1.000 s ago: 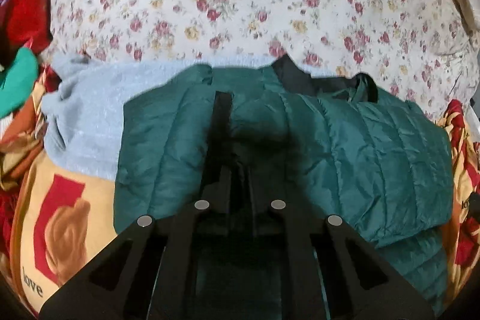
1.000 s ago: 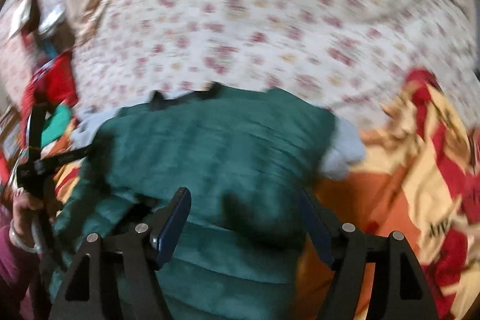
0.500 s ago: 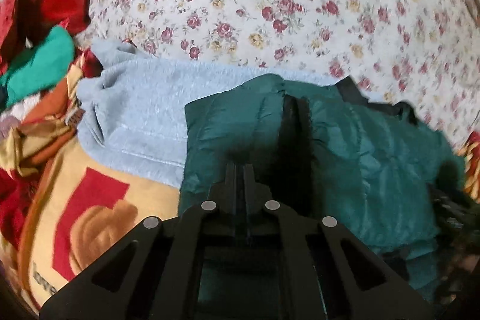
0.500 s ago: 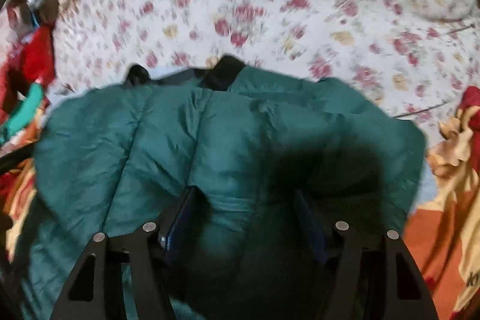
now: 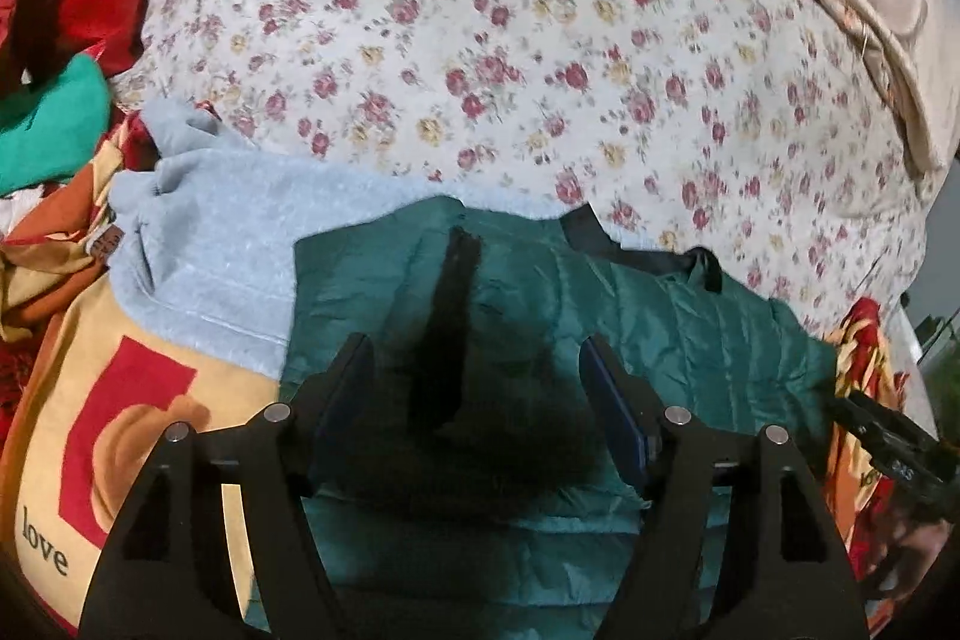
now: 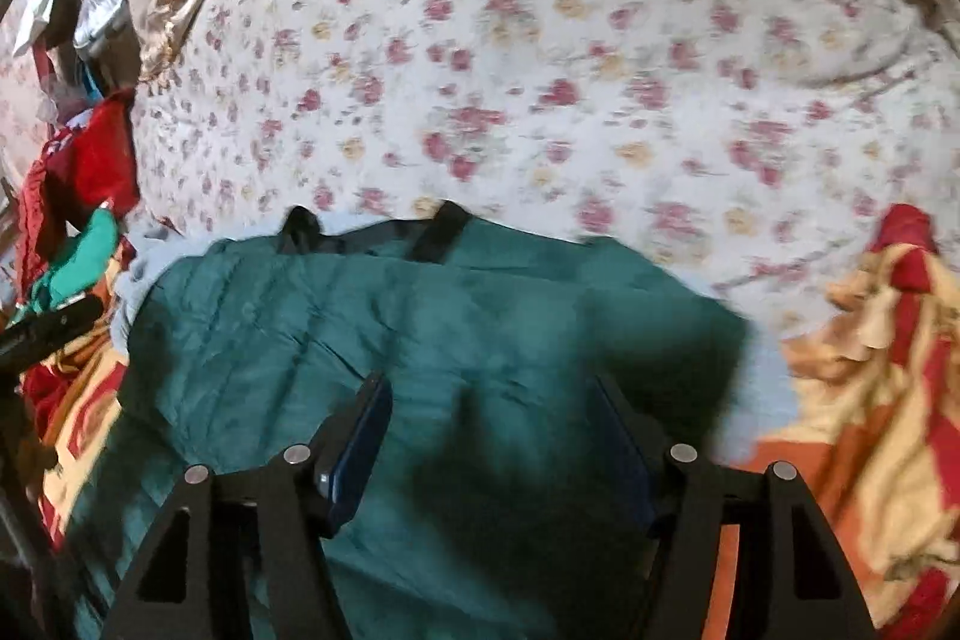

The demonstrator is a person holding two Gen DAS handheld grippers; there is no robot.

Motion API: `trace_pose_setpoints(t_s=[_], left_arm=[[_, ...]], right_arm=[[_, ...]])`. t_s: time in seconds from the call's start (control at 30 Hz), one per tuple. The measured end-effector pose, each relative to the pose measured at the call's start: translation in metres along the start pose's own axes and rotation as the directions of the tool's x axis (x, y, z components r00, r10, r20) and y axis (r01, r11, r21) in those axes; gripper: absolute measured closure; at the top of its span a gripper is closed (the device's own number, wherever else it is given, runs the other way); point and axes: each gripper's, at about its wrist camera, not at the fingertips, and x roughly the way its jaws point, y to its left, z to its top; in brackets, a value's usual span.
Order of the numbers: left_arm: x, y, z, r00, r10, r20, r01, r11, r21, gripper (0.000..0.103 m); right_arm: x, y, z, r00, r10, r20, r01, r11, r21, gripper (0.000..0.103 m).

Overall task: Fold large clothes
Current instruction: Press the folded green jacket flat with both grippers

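While the dark green quilted puffer jacket [image 5: 630, 340] lies folded into a compact block on the bed, the left gripper [image 5: 474, 370] is seen with its jaws opening, spread wide just above the padded cloth, and nothing is pinched between the blue pads. A black strip [image 5: 447, 328], seemingly the jacket's placket or trim, runs straight ahead between the two fingers. The jacket has apparently been laid here, partly on top of a pale grey fleece garment [image 5: 204, 244] ahead and to the left of that claw, so that folded pieces are stacked together; that is a judgement only. Beyond both claws stretches the white bedspread printed with red roses [image 5: 510, 58], and to the left a cream cushion with a red block and the word "love" [image 5: 102, 436] is passed over.

The right gripper [image 6: 492, 412] hovers over the jacket's near right part, jaws parted to a middling width and empty, the picture being blurred by motion. To its right an orange, red and cream blanket [image 6: 870, 370] is bunched.

Compared with a second ago, a clear change is noted: the left claw was then clamped shut, its fingers pressed together on the jacket, and now the hold has been let go. The right claw's gap has been narrowed only slightly, and it has been drawn back from the cloth that stood between its fingers half a second ago.
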Motion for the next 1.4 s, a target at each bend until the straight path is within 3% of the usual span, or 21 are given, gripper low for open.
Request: trace_pose_setpoints(t_s=[0.07, 0.13, 0.23, 0.47, 0.67, 0.8, 0.87, 1.0, 1.1, 1.2, 1.33, 1.4], left_arm=[[0.01, -0.008, -0.004, 1.0, 0.017, -0.027, -0.016, 1.0, 0.021, 0.032], [0.023, -0.013, -0.008, 0.996, 0.066, -0.055, -0.063, 0.997, 0.055, 0.032], [0.047, -0.015, -0.014, 0.985, 0.126, -0.115, -0.116, 0.989, 0.087, 0.032], [0.06, -0.007, -0.018, 0.981, 0.145, -0.127, -0.138, 0.989, 0.062, 0.032], [0.048, -0.007, -0.017, 0.987, 0.137, -0.087, -0.131, 0.989, 0.074, 0.032], [0.034, -0.007, -0.009, 0.995, 0.1, -0.017, -0.1, 0.994, 0.032, 0.032], [0.037, -0.012, -0.008, 0.996, 0.091, -0.025, -0.09, 0.995, 0.035, 0.032], [0.05, -0.021, -0.012, 0.99, 0.138, -0.032, -0.135, 0.987, 0.087, 0.032], [0.066, -0.019, -0.017, 0.982, 0.177, -0.064, -0.169, 0.979, 0.113, 0.032], [0.077, -0.015, -0.021, 0.977, 0.195, -0.086, -0.185, 0.977, 0.108, 0.025], [0.082, -0.012, -0.024, 0.977, 0.19, -0.091, -0.18, 0.977, 0.112, 0.024], [0.082, -0.013, -0.025, 0.978, 0.193, -0.082, -0.183, 0.975, 0.123, 0.024]], right_arm=[[0.003, -0.002, -0.011, 0.999, -0.014, -0.044, 0.014, 1.0, -0.013, 0.038], [0.016, 0.0, -0.022, 0.992, -0.092, -0.083, 0.088, 0.995, -0.048, 0.038], [0.04, 0.002, -0.029, 0.99, -0.104, -0.097, 0.099, 0.994, -0.055, 0.039], [0.092, 0.025, 0.006, 0.992, -0.096, -0.084, 0.087, 0.991, -0.104, 0.039], [0.057, 0.031, 0.003, 0.995, -0.087, -0.047, 0.082, 0.993, -0.086, 0.039], [0.028, 0.043, -0.002, 1.0, 0.008, 0.027, -0.006, 0.998, -0.063, 0.038], [0.034, 0.056, -0.002, 0.999, 0.035, 0.017, -0.033, 0.994, -0.104, 0.031], [0.07, 0.087, 0.003, 0.999, 0.008, -0.041, -0.016, 0.98, -0.2, 0.03], [0.095, 0.097, 0.004, 0.999, 0.001, -0.051, -0.011, 0.98, -0.197, 0.03], [0.111, 0.101, 0.006, 0.998, -0.019, -0.056, 0.007, 0.978, -0.209, 0.03], [0.097, 0.098, 0.01, 0.998, -0.006, -0.061, -0.007, 0.978, -0.208, 0.03], [0.07, 0.092, 0.008, 1.0, 0.001, -0.025, -0.006, 0.978, -0.209, 0.03]])
